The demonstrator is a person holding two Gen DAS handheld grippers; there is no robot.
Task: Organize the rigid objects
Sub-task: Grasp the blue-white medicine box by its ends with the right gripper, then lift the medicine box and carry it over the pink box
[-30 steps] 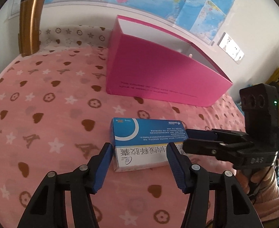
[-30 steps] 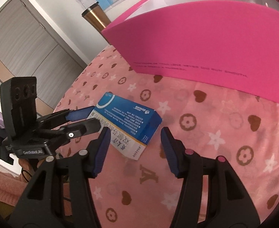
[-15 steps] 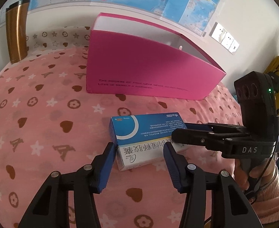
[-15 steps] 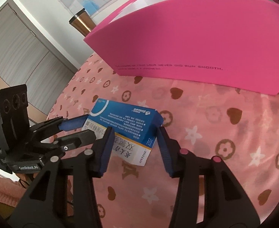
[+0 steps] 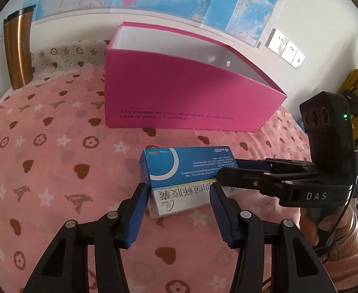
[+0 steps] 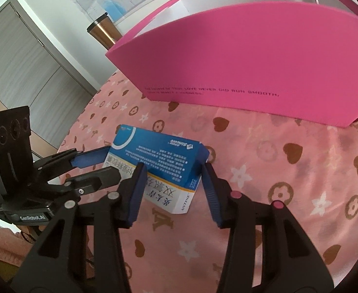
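Between both pairs of blue-padded jaws: one blue-and-white cardboard medicine carton (image 5: pixel 186 178), lying flat on the pink patterned cloth (image 5: pixel 57 146). Left gripper (image 5: pixel 177 207) brackets its near short end; pads look to touch, firm pinch unclear. Right gripper (image 6: pixel 173 185) pinches the opposite end across its width. Likely light, thin-walled, crushable; hold the stiff edges near the end flaps, gently. Beyond it, well apart, the open magenta cardboard box (image 5: pixel 179 92), the probable destination. Copper tumbler (image 5: pixel 17 51) by the wall.
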